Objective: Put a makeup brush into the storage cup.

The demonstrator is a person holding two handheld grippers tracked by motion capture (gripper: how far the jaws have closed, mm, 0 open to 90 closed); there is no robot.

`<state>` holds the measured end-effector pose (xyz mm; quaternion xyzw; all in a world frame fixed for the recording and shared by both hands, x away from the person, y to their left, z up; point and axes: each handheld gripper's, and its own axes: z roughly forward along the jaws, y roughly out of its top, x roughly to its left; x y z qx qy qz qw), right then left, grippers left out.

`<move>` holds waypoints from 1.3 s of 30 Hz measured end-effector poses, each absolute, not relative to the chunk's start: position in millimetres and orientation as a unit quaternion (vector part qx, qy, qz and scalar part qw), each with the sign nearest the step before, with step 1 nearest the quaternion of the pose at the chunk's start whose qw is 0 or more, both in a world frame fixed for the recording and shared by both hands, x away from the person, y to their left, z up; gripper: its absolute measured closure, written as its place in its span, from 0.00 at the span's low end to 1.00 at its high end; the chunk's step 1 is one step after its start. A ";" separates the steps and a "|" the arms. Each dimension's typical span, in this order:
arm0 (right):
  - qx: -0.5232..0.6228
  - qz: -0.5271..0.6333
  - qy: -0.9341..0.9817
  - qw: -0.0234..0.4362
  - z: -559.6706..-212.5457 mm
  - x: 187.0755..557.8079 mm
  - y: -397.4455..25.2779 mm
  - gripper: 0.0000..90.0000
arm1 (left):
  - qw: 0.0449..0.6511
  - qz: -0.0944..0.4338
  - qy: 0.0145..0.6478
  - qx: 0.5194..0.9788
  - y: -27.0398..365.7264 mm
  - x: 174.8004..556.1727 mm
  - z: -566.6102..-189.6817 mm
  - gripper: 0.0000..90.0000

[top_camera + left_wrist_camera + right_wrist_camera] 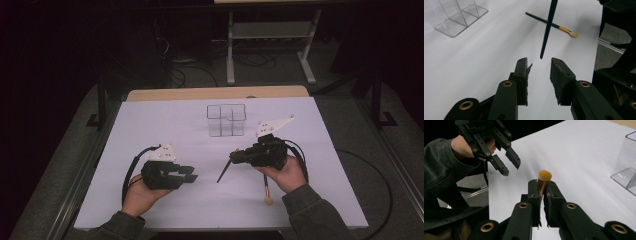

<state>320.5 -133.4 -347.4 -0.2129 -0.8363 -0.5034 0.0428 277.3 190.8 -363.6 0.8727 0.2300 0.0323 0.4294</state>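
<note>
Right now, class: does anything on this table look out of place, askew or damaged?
One brush lies loose on the white table, away from the clear holder. The left gripper has a torn, peeling pad on one of its open jaws. The right gripper grips another brush.

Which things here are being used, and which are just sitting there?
In use:
right gripper, shut on a makeup brush
clear organizer, the likely place for it

Just sitting:
second brush, flat on the white table
left gripper, open, holding nothing
</note>
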 end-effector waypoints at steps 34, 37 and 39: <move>-0.211 -0.470 -0.857 0.012 -327.0 334.5 -131.2 0.92 | 0.439 0.080 0.274 0.852 225.4 262.0 -380.1 0.62; -0.210 -0.466 -0.859 0.011 -325.4 335.3 -130.9 0.92 | 0.435 0.084 0.276 0.853 229.2 261.5 -381.1 0.61; -0.211 -0.464 -0.860 0.008 -323.5 336.5 -130.8 0.92 | 0.433 0.085 0.278 0.853 231.5 260.9 -382.5 0.62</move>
